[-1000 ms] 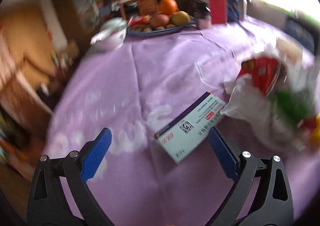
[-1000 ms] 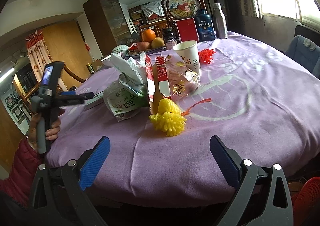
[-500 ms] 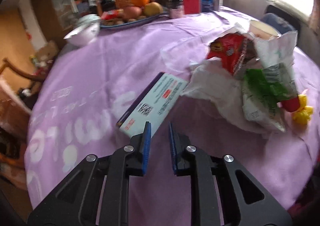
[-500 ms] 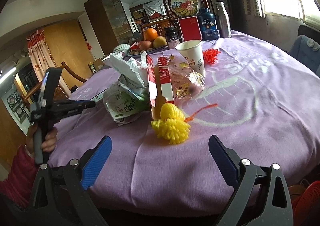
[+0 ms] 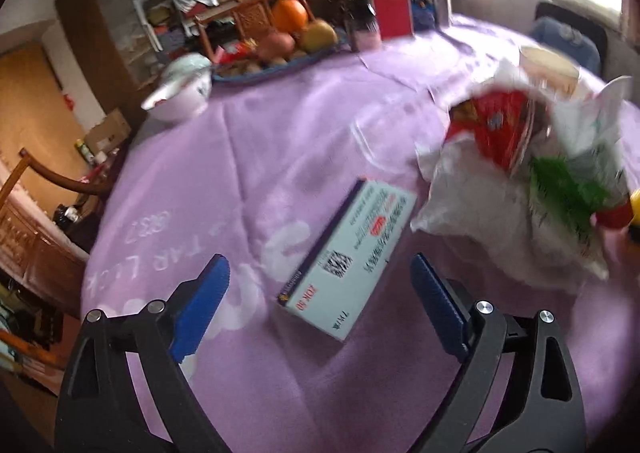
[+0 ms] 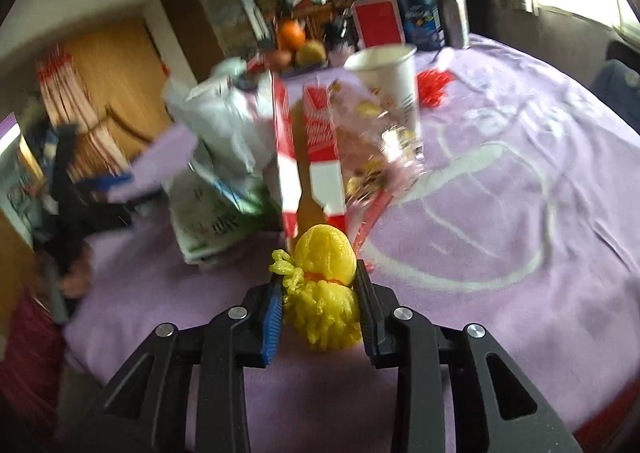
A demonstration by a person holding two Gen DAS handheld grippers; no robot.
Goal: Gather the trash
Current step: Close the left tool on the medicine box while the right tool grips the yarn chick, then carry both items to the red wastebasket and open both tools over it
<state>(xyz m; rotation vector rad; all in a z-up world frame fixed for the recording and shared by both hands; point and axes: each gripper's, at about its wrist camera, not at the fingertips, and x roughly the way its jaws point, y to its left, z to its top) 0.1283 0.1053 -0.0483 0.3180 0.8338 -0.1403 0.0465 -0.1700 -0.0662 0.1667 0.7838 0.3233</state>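
Left gripper [image 5: 318,285] spread wide above the purple tablecloth [image 5: 280,141], the flat white-and-blue cardboard box [image 5: 347,259] lying untouched between its blue pads, beside the crumpled white plastic bag [image 5: 484,221]. Right gripper [image 6: 320,295] clamped on the yellow foam fruit net [image 6: 322,285], before the red-and-white carton [image 6: 310,157].

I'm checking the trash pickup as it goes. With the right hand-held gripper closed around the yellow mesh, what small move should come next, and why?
Probably lift it straight up a little. The right hand-held gripper appears shut on the yellow mesh netting, which sits right in front of the red-and-white carton and beside the plastic bags. Rising first should clear them. The left hand-held gripper is open near the flat box.
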